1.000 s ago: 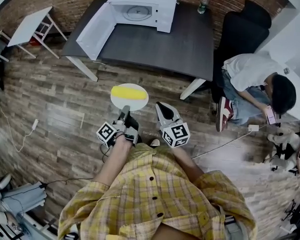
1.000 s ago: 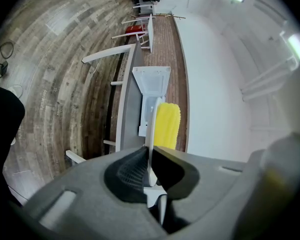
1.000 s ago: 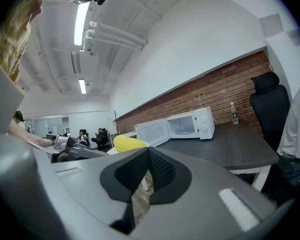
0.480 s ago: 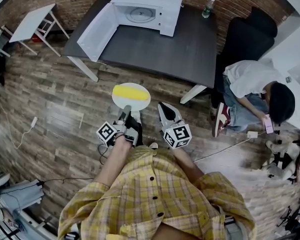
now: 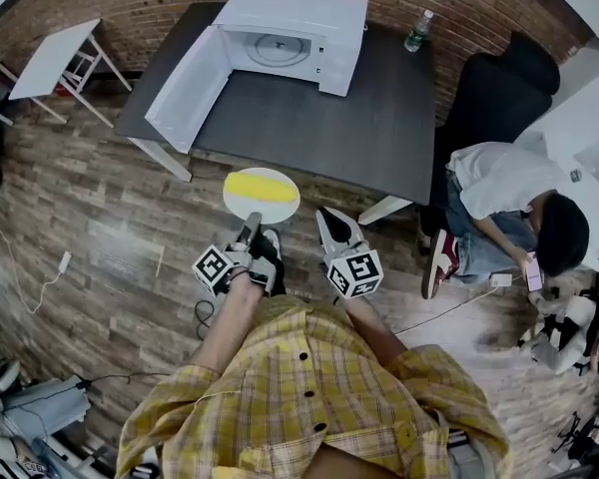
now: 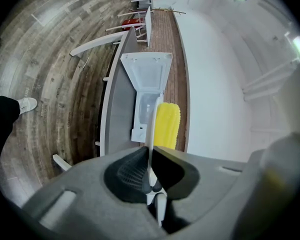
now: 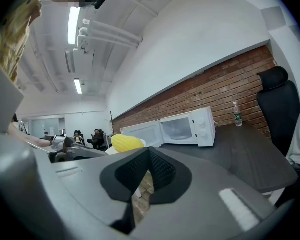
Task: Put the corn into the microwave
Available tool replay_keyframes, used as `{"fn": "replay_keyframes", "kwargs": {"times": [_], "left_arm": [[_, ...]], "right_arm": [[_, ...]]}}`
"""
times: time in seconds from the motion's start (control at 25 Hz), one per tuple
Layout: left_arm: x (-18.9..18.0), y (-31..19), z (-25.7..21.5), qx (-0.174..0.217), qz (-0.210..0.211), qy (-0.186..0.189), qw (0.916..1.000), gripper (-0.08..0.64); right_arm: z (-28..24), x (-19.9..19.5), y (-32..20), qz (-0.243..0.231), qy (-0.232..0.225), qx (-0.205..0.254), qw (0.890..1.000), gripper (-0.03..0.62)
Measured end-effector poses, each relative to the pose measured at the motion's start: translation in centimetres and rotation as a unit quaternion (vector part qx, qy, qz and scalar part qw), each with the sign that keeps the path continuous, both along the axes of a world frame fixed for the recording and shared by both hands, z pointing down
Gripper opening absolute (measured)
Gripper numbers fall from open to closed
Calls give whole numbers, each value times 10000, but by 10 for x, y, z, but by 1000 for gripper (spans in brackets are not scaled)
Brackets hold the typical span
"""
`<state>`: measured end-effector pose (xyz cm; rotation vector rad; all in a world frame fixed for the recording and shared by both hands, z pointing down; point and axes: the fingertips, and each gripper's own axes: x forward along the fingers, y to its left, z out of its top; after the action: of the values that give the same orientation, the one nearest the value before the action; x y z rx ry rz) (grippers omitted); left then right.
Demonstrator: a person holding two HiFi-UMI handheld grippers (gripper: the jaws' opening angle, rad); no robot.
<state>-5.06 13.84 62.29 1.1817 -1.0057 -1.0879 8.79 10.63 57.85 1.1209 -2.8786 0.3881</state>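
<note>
A yellow corn cob (image 5: pixel 261 187) lies on a white plate (image 5: pixel 283 206), held out level over the wooden floor just short of the dark table (image 5: pixel 309 118). My left gripper (image 5: pixel 252 219) is shut on the plate's near rim; in the left gripper view the rim (image 6: pixel 151 124) runs edge-on between the pads, with the corn (image 6: pixel 166 126) beyond. My right gripper (image 5: pixel 324 214) hangs beside the plate on its right, shut and with nothing in it. The white microwave (image 5: pixel 290 33) stands at the table's far side with its door (image 5: pixel 190 88) swung open to the left. The right gripper view shows the corn (image 7: pixel 126 142) and the microwave (image 7: pixel 187 127).
A water bottle (image 5: pixel 418 31) stands on the table right of the microwave. A black office chair (image 5: pixel 489 88) and a seated person (image 5: pixel 509 188) are at the right. A small white table (image 5: pixel 50 58) stands at the left. Cables lie on the floor.
Both grippers and the plate with the corn have moved forward towards the table. The table and the microwave now sit nearer in the head view. The grip on the plate is unchanged.
</note>
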Motion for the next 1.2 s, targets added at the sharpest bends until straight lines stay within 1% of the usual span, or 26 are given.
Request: {"fn": "replay_keyframes", "kwargs": {"times": [0.24,0.56,0.68,0.84,1.04,1.2], "left_arm": [[-28,-60,-8,-1,64,-25,10000,21],[-57,-127,-22,33,380,-199,9991,21],[-67,-152,-24,53,519,-210,9984,21],[-87,-175,-16,-152,643,-348,9972,21],[-104,-207,-20,-134,800,-405,9959,21],[-109,-226,-20,-151,922,-295,9952,21]], "right_arm": [[-8,-26,-56,72,34,-30,10000,0],[-25,-60,-117,252,71,-13,9997,0],[-29,-71,-138,313,86,0,9995,0],[-31,-91,-162,345,129,-54,9993,0],[-38,-110,-190,415,160,-60,9990,2],[-40,-122,-206,401,220,-66,9989,2]]}}
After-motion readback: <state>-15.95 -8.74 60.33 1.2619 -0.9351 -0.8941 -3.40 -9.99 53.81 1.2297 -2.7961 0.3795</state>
